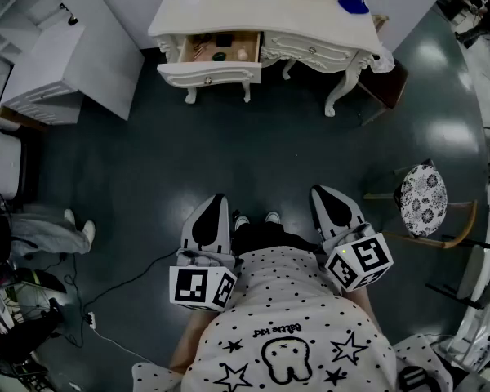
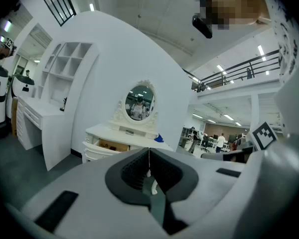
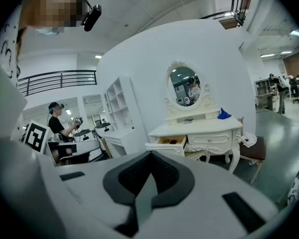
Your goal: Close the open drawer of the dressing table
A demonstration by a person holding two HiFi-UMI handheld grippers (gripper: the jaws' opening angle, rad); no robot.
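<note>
The cream dressing table (image 1: pixel 253 15) stands against the far wall, with an oval mirror (image 3: pixel 184 87) on top. Its left drawer (image 1: pixel 212 64) is pulled out, small items showing inside; the same drawer (image 3: pixel 167 143) shows in the right gripper view and again as the drawer (image 2: pixel 107 146) in the left gripper view. My left gripper (image 1: pixel 211 217) is shut and empty, held close to the person's body, well short of the table. My right gripper (image 1: pixel 333 207) beside it is shut and empty too. Both point toward the table across the dark floor.
A white shelf cabinet (image 1: pixel 61 55) stands left of the table. A brown stool (image 1: pixel 385 84) sits at the table's right end, and a patterned round stool (image 1: pixel 423 198) is to my right. Cables and equipment (image 1: pixel 16 300) lie at the left; a blue object (image 1: pixel 353 2) rests on the tabletop.
</note>
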